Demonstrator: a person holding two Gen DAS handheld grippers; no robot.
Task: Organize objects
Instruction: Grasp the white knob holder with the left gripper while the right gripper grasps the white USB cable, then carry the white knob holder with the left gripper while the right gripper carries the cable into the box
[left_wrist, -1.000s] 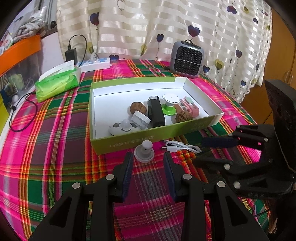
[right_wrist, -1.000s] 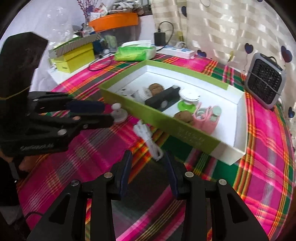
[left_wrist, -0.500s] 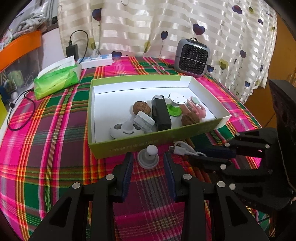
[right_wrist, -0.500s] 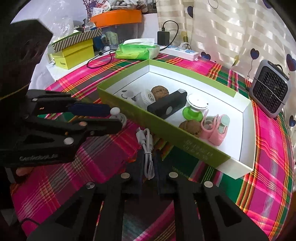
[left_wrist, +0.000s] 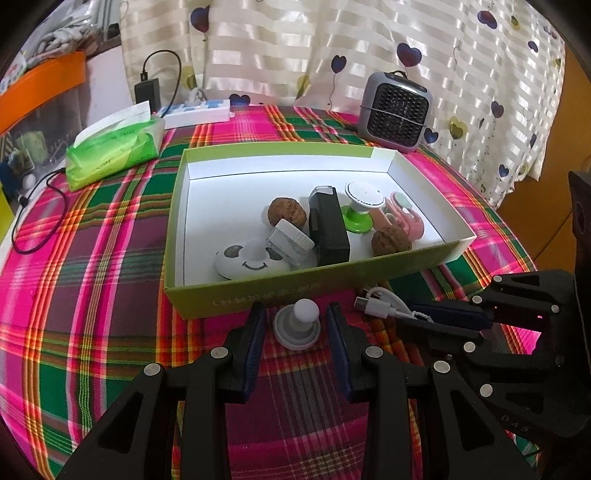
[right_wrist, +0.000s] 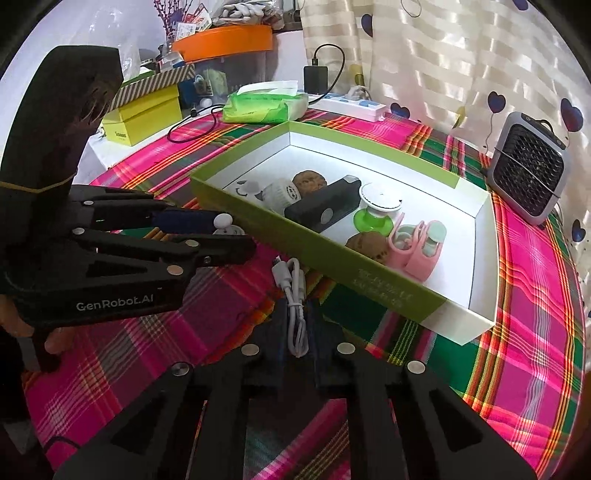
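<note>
A green box (left_wrist: 258, 291) with a white inside holds several small items: two walnuts, a black block, a white panda-face piece and pink and green holders. A grey-white knob (left_wrist: 297, 326) stands on the plaid cloth just in front of the box. My left gripper (left_wrist: 296, 325) is open, one finger on each side of the knob. A coiled white USB cable (right_wrist: 295, 299) lies right of the knob. My right gripper (right_wrist: 297, 325) is shut on the cable; it also shows in the left wrist view (left_wrist: 436, 317).
A grey mini heater (left_wrist: 395, 110) stands behind the box. A green tissue pack (left_wrist: 114, 147), a white power strip (left_wrist: 197, 112) and a black charger cable sit at the back left. Yellow boxes (right_wrist: 144, 110) and an orange bin (right_wrist: 225, 40) are off the table's far side.
My right gripper has closed from open onto the white cable. My left gripper has moved forward so that its fingers now flank the knob.
</note>
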